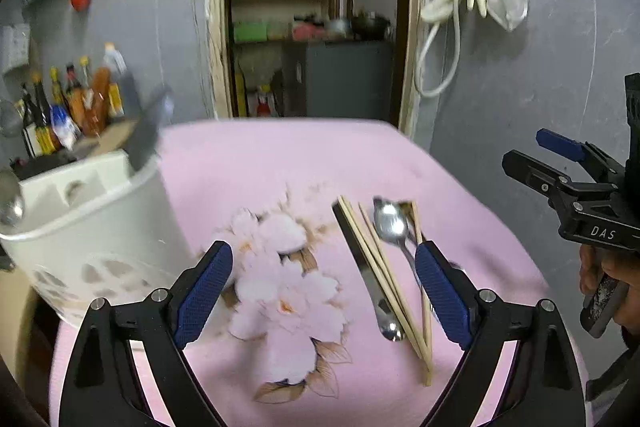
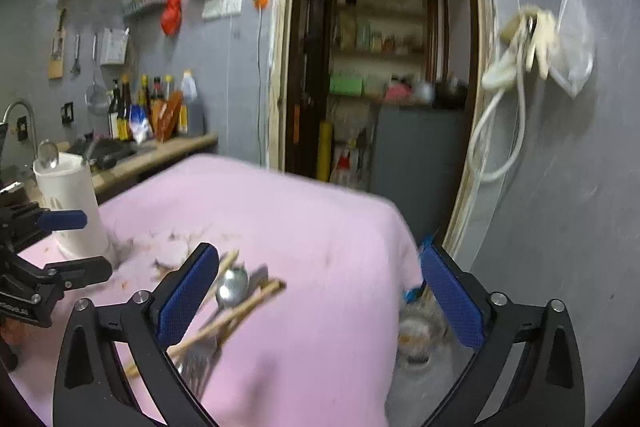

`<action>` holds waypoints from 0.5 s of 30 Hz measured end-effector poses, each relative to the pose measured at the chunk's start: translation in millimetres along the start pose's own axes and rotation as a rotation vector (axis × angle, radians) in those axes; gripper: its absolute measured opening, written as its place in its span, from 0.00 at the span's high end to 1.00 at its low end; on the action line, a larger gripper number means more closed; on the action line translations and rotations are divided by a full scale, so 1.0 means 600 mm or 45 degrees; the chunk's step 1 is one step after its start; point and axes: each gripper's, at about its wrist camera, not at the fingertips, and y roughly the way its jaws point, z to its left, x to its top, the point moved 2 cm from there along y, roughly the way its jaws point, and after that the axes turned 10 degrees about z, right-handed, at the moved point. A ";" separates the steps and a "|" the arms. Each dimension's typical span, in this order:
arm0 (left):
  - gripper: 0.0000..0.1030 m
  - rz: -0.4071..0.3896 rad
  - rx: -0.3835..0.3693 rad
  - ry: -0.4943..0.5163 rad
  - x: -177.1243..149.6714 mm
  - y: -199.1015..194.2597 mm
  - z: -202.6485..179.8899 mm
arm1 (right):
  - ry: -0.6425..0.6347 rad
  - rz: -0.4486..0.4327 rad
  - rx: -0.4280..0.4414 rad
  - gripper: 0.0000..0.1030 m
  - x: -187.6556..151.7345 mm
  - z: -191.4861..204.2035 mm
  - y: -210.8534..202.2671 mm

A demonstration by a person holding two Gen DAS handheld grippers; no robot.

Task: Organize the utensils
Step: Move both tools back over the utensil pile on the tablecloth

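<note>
Left gripper [image 1: 324,291] is angled downward over the pink-covered counter [image 1: 280,163], jaws wide with nothing between them. Right gripper [image 2: 316,295] is also tilted downward, jaws wide and empty; the hand [image 1: 608,287] holding it appears at the right edge of the left wrist view. The utensils, a spoon [image 1: 390,223], chopsticks [image 1: 384,267] and knife [image 1: 368,279], lie together right of centre. The white utensil holder [image 1: 92,227] stands at centre left.

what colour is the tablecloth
Pink, with a pale floral print; tablecloth shows best in the left wrist view.
</note>
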 end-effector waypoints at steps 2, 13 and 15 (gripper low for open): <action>0.27 0.065 -0.015 0.007 0.000 0.019 -0.002 | 0.005 0.059 0.028 0.16 -0.011 -0.005 0.014; 0.69 0.396 -0.201 -0.075 0.005 0.111 0.010 | -0.052 0.290 0.189 0.37 -0.062 0.015 0.043; 0.69 0.417 -0.208 -0.079 0.004 0.118 0.011 | -0.077 0.312 0.211 0.37 -0.069 0.025 0.042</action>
